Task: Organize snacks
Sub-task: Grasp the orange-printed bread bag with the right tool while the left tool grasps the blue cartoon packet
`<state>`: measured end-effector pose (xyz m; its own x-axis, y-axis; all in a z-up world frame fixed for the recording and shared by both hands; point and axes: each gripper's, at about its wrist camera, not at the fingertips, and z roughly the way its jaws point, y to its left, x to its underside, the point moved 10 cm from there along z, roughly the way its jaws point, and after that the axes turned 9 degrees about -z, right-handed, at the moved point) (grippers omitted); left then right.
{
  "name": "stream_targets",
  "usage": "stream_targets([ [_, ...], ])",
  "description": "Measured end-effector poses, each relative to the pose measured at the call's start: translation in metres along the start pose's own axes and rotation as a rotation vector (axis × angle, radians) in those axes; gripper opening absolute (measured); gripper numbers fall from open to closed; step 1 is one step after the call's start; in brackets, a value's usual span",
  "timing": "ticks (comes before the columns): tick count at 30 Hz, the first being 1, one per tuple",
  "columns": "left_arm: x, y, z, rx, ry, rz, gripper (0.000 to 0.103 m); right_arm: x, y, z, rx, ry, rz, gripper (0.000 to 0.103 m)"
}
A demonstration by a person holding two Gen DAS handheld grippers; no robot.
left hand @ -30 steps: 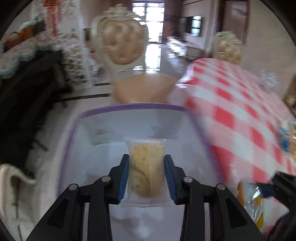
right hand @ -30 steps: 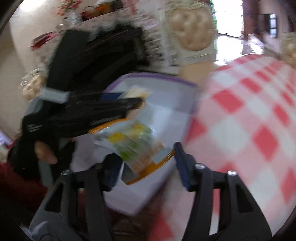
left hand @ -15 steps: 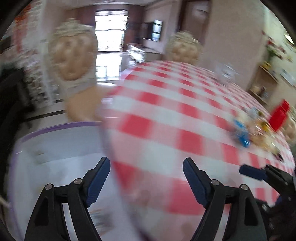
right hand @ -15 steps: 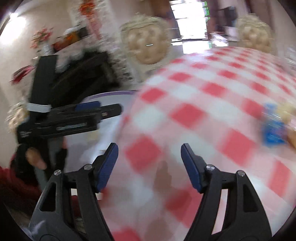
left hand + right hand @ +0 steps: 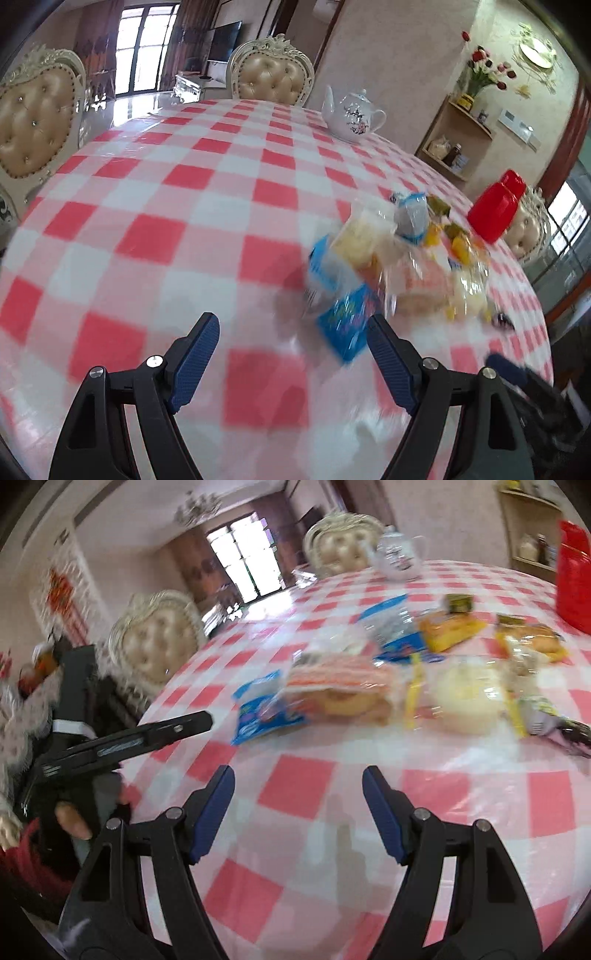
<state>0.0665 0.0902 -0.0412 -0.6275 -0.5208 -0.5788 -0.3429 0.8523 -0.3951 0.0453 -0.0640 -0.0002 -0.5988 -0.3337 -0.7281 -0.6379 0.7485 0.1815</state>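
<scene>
Where glossy checked tablecloth curves, crinkly snack packets, gaping right tool

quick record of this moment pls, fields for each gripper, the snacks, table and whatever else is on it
left gripper: open, nothing between the fingers, above the tablecloth
right gripper: open, nothing between the fingers
snack pile: loose packets on the table ahead of both grippers, none held
nearest packet to left gripper: blue packet, blurred
table: red and white checked cloth
teapot: white, far side of the table
red container: beyond the snacks
storage bin: not in view
</scene>
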Motion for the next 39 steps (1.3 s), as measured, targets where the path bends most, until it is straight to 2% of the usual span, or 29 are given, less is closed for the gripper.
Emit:
stream_targets([
  [4, -0.005, -0.009, 0.021, -0.008, 0.021, -0.059, 0.083, -0.001, -0.014, -0.016, 0.024, -0.043, 0.007, 0.076],
  [6, -0.006, -0.02, 0.034, -0.011, 0.032, -0.049, 0.083, -0.004, -0.02, -0.018, 0.036, -0.052, -0.015, 0.077],
  [8, -0.009, -0.027, 0.041, -0.042, 0.004, -0.015, 0.083, -0.01, -0.022, -0.014, 0.057, -0.054, -0.07, 0.079],
  [11, -0.009, -0.026, 0.042, -0.013, -0.012, -0.032, 0.083, -0.021, -0.028, -0.002, 0.137, -0.038, -0.209, 0.084],
  [12, -0.009, -0.025, 0.043, -0.001, -0.006, -0.038, 0.083, -0.026, -0.028, 0.006, 0.149, -0.021, -0.273, 0.089],
  [15, -0.011, -0.015, 0.044, 0.045, 0.007, -0.105, 0.083, -0.032, -0.027, 0.032, 0.155, 0.052, -0.459, 0.091],
  [20, -0.028, -0.006, 0.035, -0.006, -0.097, -0.108, 0.083, -0.04, -0.015, 0.077, 0.077, 0.197, -0.722, 0.091],
  [25, -0.044, 0.008, 0.021, -0.014, -0.19, -0.151, 0.083, -0.036, -0.012, 0.124, 0.031, 0.33, -0.85, 0.091],
  [27, -0.05, 0.014, 0.018, -0.014, -0.216, -0.165, 0.083, -0.029, -0.015, 0.14, 0.001, 0.389, -0.826, 0.09],
  [28, -0.051, 0.016, 0.018, -0.018, -0.216, -0.168, 0.083, -0.031, -0.015, 0.14, -0.016, 0.379, -0.792, 0.088],
  [30, -0.053, 0.022, 0.02, -0.014, -0.203, -0.193, 0.083, -0.031, -0.019, 0.135, -0.026, 0.373, -0.701, 0.07],
  [32, -0.054, 0.026, 0.021, -0.008, -0.191, -0.217, 0.083, -0.026, -0.022, 0.12, 0.018, 0.375, -0.615, 0.057],
  [33, -0.054, 0.027, 0.021, -0.002, -0.187, -0.224, 0.083, -0.021, -0.021, 0.107, 0.011, 0.369, -0.537, 0.055],
  [36, -0.053, 0.021, 0.019, 0.02, -0.18, -0.213, 0.083, -0.001, -0.015, 0.072, -0.05, 0.346, -0.33, 0.053],
  [39, -0.048, 0.009, 0.017, 0.062, -0.15, -0.184, 0.083, 0.019, -0.017, 0.043, -0.03, 0.313, -0.22, 0.057],
])
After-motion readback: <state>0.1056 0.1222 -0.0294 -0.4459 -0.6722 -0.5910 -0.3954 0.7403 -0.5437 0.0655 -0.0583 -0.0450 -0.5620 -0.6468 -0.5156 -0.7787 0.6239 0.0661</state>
